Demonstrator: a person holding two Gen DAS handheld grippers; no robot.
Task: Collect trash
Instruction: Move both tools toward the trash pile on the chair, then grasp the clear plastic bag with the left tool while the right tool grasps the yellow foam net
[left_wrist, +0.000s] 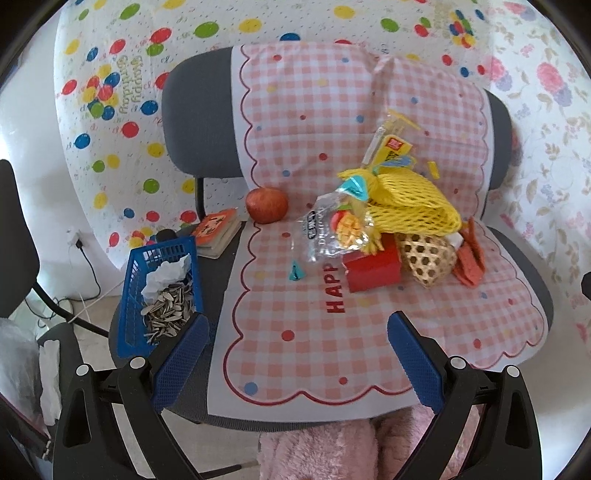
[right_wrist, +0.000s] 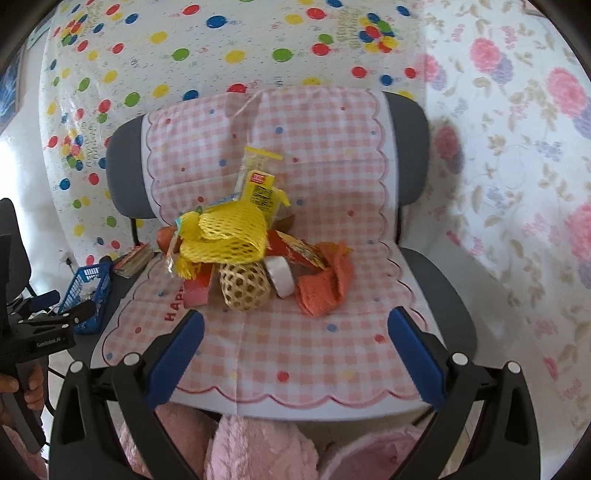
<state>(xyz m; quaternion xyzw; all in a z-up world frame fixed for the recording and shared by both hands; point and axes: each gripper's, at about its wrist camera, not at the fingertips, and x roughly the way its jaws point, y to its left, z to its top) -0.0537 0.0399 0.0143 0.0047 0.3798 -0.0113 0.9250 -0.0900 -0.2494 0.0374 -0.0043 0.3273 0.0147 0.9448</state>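
Plainly, the trash sits heaped mid-seat on the checked cloth (left_wrist: 295, 350): a clear snack wrapper (left_wrist: 328, 229) under yellow foam netting (left_wrist: 410, 203), while the blue basket (left_wrist: 162, 291) at the seat's left edge holds seed shells and crumpled paper, so we judge it the collecting bin. Both our left gripper (left_wrist: 297, 354) and right gripper (right_wrist: 295, 354) gape wide and empty, the heap ahead and well apart; what lies beneath the netting we cannot tell.
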